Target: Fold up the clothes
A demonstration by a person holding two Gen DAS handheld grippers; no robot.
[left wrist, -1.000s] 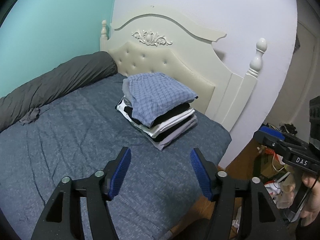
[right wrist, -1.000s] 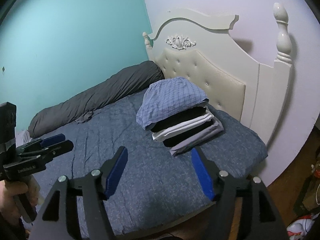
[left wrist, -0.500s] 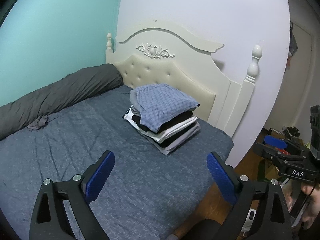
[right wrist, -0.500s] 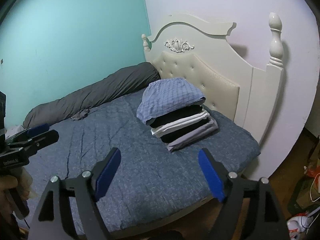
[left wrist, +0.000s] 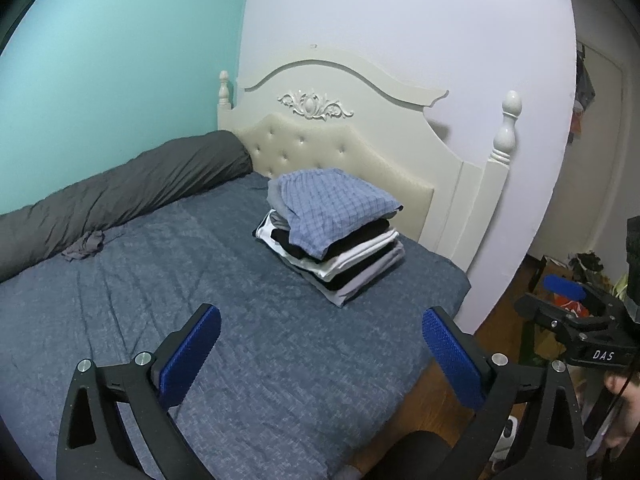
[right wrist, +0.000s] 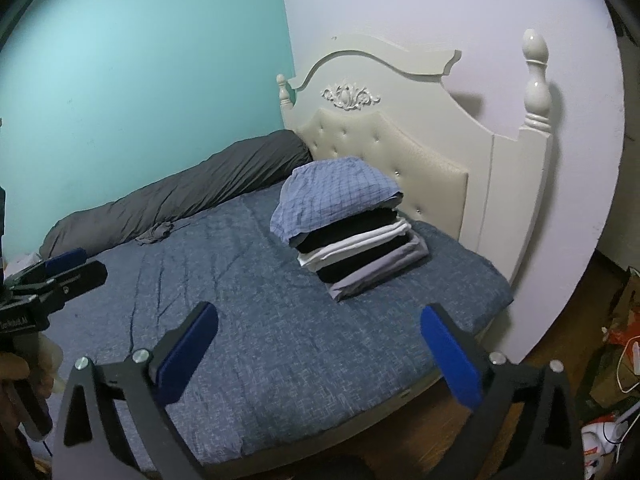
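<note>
Both tools, left and right, now gape wide and empty, wider than before. They have drawn back from the folded stack on the bed.

My left gripper hangs level with its blue pads spread wide, gripping nothing. My right gripper sits beside it, pads equally wide apart and empty.
</note>
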